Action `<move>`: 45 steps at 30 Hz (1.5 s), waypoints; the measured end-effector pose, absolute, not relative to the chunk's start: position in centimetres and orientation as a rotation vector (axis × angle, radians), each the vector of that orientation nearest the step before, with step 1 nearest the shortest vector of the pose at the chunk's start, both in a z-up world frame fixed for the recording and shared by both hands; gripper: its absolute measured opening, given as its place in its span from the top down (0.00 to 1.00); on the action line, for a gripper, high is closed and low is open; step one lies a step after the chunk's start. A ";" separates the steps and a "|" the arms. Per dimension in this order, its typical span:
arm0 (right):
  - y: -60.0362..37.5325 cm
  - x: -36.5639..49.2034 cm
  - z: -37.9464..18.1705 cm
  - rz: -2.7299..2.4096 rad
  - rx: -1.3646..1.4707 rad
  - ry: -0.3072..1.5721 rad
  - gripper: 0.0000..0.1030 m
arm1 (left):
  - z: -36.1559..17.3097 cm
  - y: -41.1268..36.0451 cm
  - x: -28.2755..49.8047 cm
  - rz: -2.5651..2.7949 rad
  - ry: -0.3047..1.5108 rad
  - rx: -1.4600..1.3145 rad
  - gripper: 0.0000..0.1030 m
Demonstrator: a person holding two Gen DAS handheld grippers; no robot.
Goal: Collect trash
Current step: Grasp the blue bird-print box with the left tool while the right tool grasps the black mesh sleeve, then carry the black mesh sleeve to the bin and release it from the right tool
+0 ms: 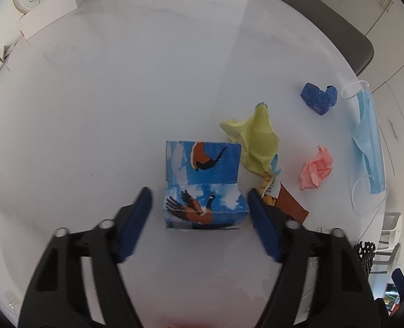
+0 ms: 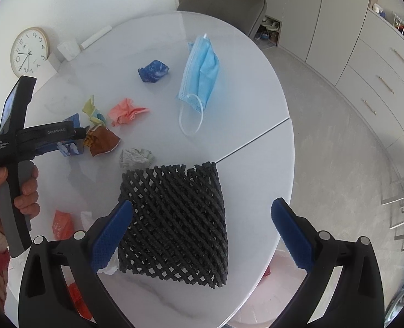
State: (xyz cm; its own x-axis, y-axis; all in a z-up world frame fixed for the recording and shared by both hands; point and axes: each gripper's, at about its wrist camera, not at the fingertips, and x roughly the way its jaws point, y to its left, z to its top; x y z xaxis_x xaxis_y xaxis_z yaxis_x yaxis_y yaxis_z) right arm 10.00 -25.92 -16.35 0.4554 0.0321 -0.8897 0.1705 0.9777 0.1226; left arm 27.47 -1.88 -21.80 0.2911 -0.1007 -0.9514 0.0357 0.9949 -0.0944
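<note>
On the round white table (image 1: 92, 109), the left gripper (image 1: 199, 199) hangs over a small blue bird-printed carton (image 1: 203, 183), its blue pads (image 1: 136, 218) standing either side of the carton with a gap showing at each, so nothing is clamped. The right gripper (image 2: 202, 210) is spread wide above a black mesh net (image 2: 174, 224) near the table's edge; its left pad overlaps the net's side, though contact cannot be told. Crumpled yellow paper (image 1: 254, 136), a pink paper ball (image 1: 316, 168) and a blue face mask (image 1: 367, 142) lie beyond the carton.

Beside the glossy white marble-look round table (image 2: 256, 142) edge, the black foam mesh sleeve (image 2: 174, 224) looks rough; the crumpled pink paper ball (image 1: 316, 168) looks matt.
</note>
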 end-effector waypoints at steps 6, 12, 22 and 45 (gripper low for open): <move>-25.2 11.0 -18.0 -0.059 0.242 1.151 0.02 | -21.2 -1.9 26.9 -0.110 1.254 -0.035 0.53; -24.0 12.6 -20.2 -0.037 0.258 1.211 0.02 | -18.6 -0.8 25.3 -0.130 1.214 -0.061 0.53; -26.7 11.8 -20.4 -0.001 0.372 1.216 0.84 | -14.4 -0.1 22.2 -0.162 1.148 -0.042 0.53; -35.8 -7.3 -14.2 -0.254 0.322 1.045 0.86 | -10.4 -20.3 4.5 -0.678 1.151 0.226 0.53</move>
